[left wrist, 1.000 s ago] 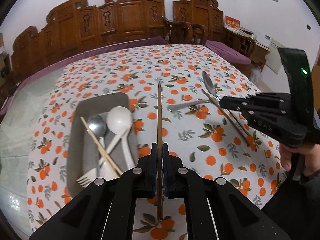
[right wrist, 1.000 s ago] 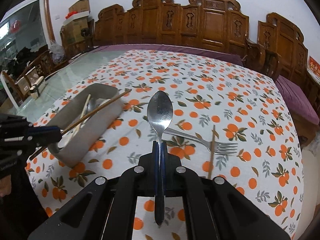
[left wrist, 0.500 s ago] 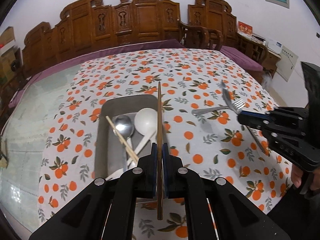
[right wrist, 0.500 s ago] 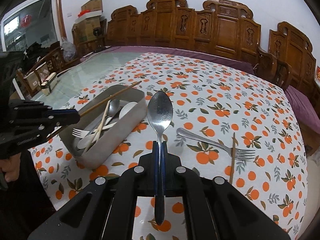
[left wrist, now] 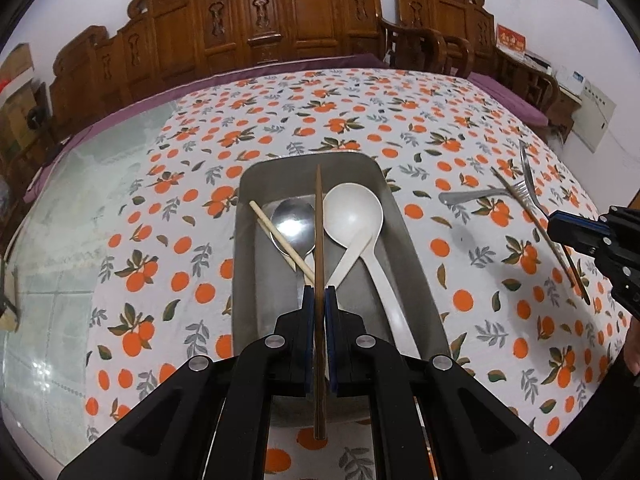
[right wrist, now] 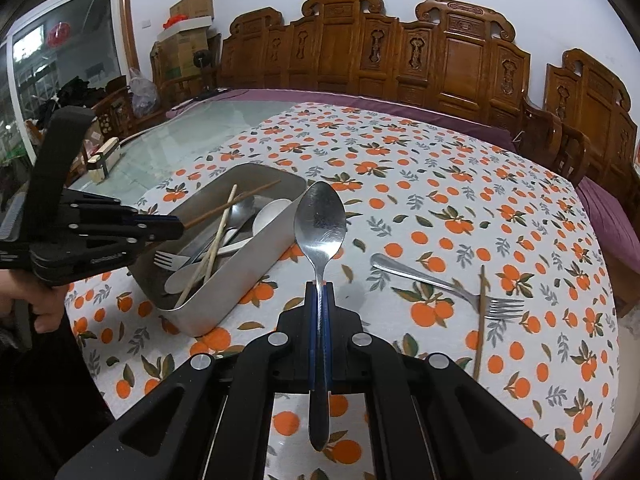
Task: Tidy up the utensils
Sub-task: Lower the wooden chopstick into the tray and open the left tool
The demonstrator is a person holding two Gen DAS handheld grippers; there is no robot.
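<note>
— Carved wooden chairs lined the far side of the surface, which wore a cloth printed with oranges. Where were the utensils?

— Most lay in the grey metal tray: a white spoon, a steel spoon, a pale chopstick and a fork.

— And the tongs?

— The left tongs were clamped on a dark chopstick, held over the tray. The right tongs were clamped on a metal spoon, bowl up, beside the tray.

— Anything outside it?

— Another fork and a brown chopstick lay crossed on the cloth.
</note>
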